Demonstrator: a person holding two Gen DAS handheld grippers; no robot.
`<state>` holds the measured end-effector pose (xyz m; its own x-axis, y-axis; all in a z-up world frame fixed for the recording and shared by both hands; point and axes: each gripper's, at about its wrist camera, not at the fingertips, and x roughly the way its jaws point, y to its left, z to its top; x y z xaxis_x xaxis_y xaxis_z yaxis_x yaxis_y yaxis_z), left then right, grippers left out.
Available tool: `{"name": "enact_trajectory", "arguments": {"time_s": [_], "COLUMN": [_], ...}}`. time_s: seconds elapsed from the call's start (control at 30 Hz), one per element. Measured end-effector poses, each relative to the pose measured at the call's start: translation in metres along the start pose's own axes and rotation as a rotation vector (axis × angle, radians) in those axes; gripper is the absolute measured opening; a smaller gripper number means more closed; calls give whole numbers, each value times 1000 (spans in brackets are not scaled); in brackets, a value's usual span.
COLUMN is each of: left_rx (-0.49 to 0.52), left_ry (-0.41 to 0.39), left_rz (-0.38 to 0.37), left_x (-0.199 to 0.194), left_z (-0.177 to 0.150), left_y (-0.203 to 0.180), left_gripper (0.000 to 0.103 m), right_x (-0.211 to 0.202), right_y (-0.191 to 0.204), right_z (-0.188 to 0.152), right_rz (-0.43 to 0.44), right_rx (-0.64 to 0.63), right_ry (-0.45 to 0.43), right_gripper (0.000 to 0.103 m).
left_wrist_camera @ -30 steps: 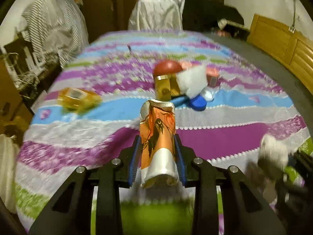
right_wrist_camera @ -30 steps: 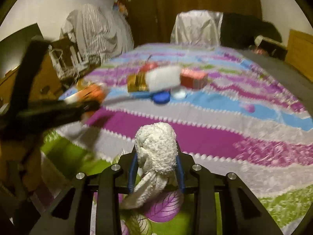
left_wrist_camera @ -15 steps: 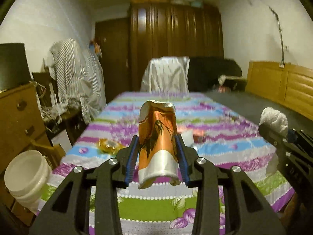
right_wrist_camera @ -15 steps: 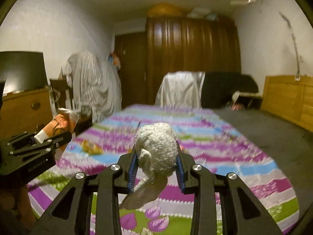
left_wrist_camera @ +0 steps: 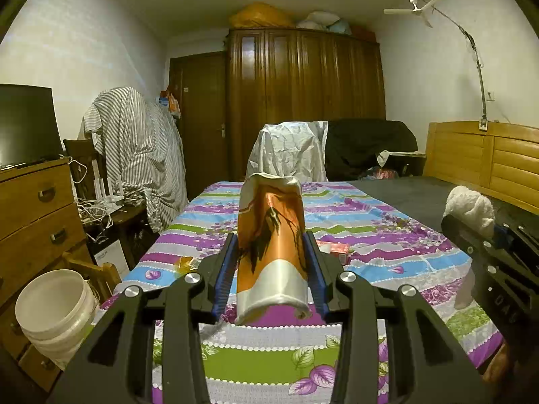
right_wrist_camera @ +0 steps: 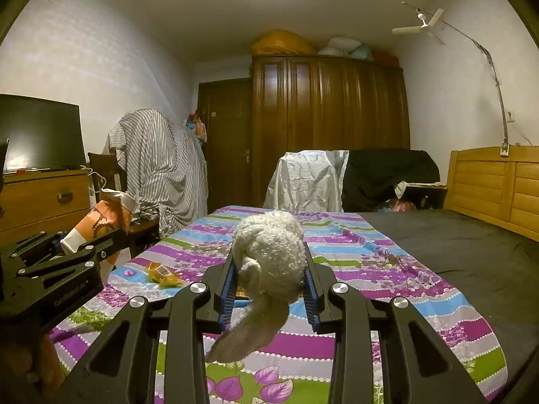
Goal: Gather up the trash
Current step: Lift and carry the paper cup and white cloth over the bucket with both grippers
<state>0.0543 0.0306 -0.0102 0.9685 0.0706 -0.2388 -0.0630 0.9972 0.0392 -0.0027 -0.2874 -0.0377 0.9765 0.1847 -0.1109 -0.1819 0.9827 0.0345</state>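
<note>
My left gripper [left_wrist_camera: 271, 235] is shut on an orange and white wrapper [left_wrist_camera: 271, 245], held upright above the near end of the bed. It also shows in the right wrist view [right_wrist_camera: 101, 222]. My right gripper [right_wrist_camera: 269, 256] is shut on a crumpled white tissue wad [right_wrist_camera: 269, 252], also held above the bed; the wad shows at the right of the left wrist view [left_wrist_camera: 470, 208]. A yellow wrapper [right_wrist_camera: 163, 274] lies on the striped bedspread [right_wrist_camera: 387, 269]. A red packet [left_wrist_camera: 337, 250] lies on the bed behind the left gripper.
A white bucket [left_wrist_camera: 55, 309] stands on the floor at the left beside a wooden dresser [left_wrist_camera: 33, 215]. A wooden headboard [left_wrist_camera: 488, 158] is on the right. A covered chair [left_wrist_camera: 289, 151] and a wardrobe [left_wrist_camera: 303, 101] stand beyond the bed.
Both grippers have lifted and tilted up from looking down at the bedspread to looking level across the room, each still holding its item. The trash pile on the bed has dropped mostly out of sight.
</note>
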Motion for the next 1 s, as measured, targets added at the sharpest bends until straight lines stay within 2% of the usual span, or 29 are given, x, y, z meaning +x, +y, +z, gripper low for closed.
{"name": "enact_trajectory", "arguments": {"time_s": [0.27, 0.43, 0.7, 1.0], "left_rx": [0, -2, -32, -76], "left_ry": [6, 9, 13, 22], "left_rz": [0, 29, 134, 284], "left_x": [2, 3, 4, -1], "left_z": [-1, 0, 7, 17], "left_y": [4, 13, 56, 130], "left_gripper": [38, 38, 38, 38], "right_x": [-1, 13, 48, 88], "right_y": [0, 13, 46, 122], "right_z": [1, 4, 17, 43], "right_rz": [5, 40, 137, 289], "right_rx": [-4, -22, -47, -78], "right_ry": [9, 17, 25, 29], "right_gripper": [35, 35, 35, 35]}}
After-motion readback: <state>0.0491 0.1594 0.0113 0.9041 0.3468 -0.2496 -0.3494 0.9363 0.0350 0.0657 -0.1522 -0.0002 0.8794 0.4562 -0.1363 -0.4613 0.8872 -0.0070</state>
